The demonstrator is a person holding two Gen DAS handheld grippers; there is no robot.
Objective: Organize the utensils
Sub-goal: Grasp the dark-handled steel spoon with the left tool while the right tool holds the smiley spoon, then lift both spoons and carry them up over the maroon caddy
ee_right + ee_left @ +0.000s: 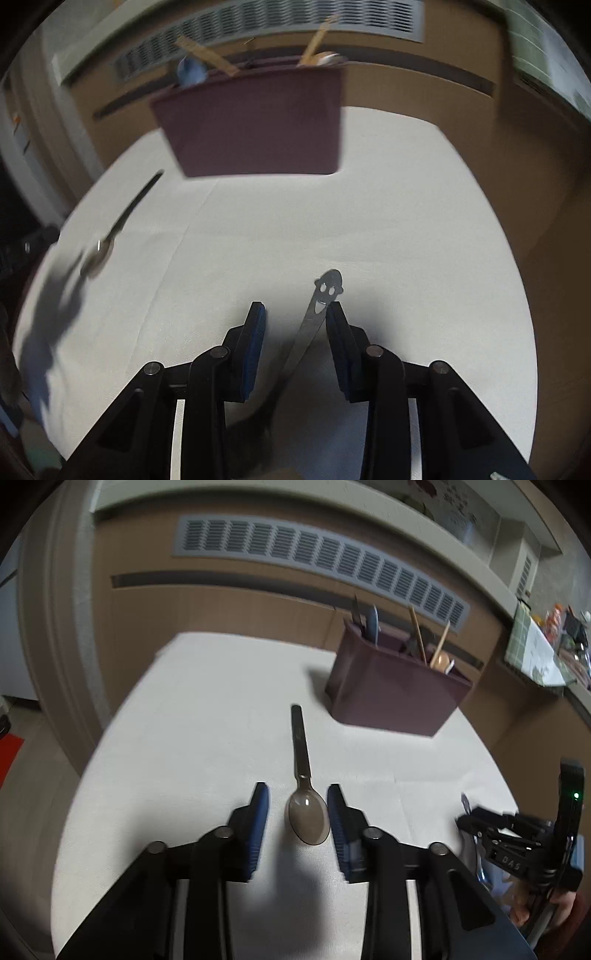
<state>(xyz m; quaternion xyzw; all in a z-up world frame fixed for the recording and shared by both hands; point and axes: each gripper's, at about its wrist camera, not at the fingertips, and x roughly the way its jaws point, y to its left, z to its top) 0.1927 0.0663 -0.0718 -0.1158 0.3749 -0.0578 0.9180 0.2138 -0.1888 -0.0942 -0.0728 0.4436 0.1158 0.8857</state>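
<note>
Between my left gripper (297, 814)'s spread fingers lies the spoon (308, 819) on the counter (184, 720). My right gripper (295, 334), fingers also apart, straddles a smiley-handled utensil (314, 317). Next I'd close, lift, and carry both to the holder (395, 690).

Spoon (308, 818): metal bowl, dark handle, lying flat on the white cloth, bowl between the open fingers of the left gripper (297, 808), handle pointing straight ahead.

Smiley-face utensil (320, 306): flat metal handle, lying between the open fingers of the right gripper (295, 325), close against its right finger.

Maroon holder (391, 690): upright, ahead of both tools, with utensils standing inside.
</note>
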